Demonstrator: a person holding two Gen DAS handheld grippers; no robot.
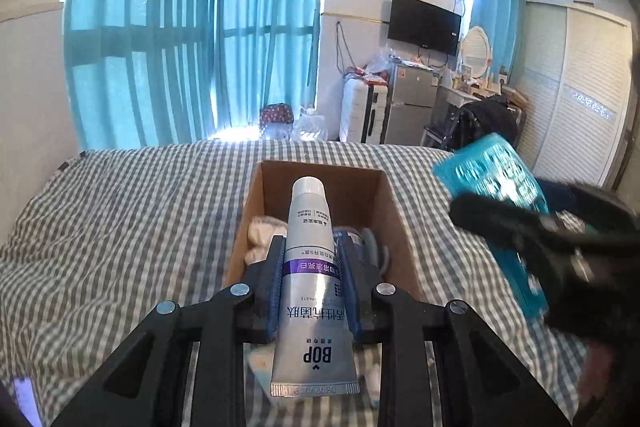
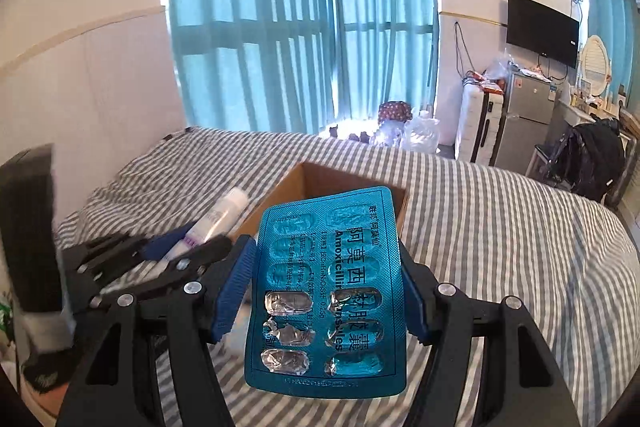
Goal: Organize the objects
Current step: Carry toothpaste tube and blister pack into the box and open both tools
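Note:
My left gripper is shut on a silver BOP toothpaste tube, cap pointing away, held over the near end of an open cardboard box on the bed. My right gripper is shut on a teal amoxicillin blister pack, held upright just before the box. In the left wrist view the right gripper and the blister pack show blurred at the right. In the right wrist view the left gripper and the tube sit to the left of the box.
The box holds white cloth and grey-blue items. It rests on a grey-checked bedsheet. Small white items lie under the left gripper. Teal curtains, a fridge, a suitcase and a wardrobe stand beyond the bed.

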